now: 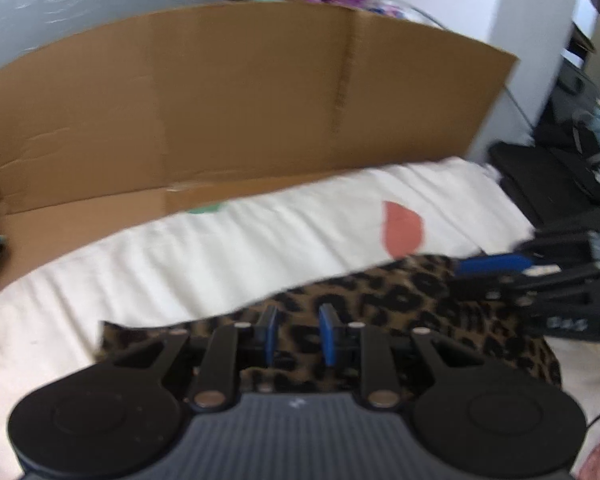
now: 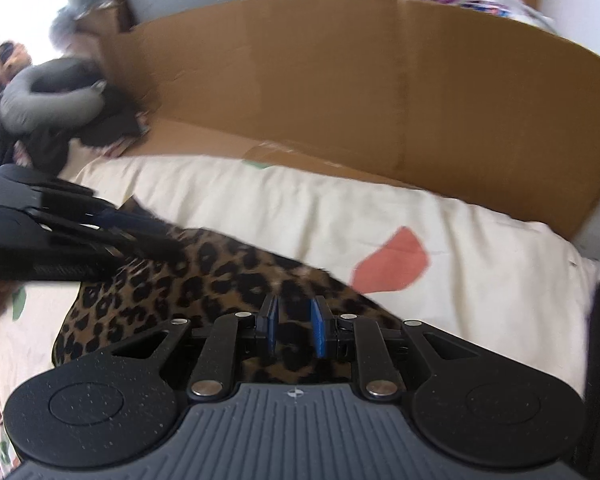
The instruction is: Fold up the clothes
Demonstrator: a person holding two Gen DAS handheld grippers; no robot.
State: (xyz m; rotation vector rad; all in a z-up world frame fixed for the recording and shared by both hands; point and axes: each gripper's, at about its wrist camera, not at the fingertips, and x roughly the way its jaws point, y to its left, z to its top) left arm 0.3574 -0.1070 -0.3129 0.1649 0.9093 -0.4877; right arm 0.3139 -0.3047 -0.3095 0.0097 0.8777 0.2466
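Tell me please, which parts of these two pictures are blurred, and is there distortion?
Left wrist view: motion blur smears the cardboard box and leopard-print cloth; the left hand-held gripper stays sharp. Right wrist view: similar blur, overexposed top-left corner. Both fisheye views bend the box's edges.

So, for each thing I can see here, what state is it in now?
Leopard-print garment: lying bunched on the bed, not held by either gripper.
Left gripper: jaws slightly apart, nothing clamped, above the garment.
Right gripper: jaws slightly apart, nothing clamped, above the garment.
White sheet: spread out, lightly wrinkled.
Cardboard: opened out, standing behind the bed.
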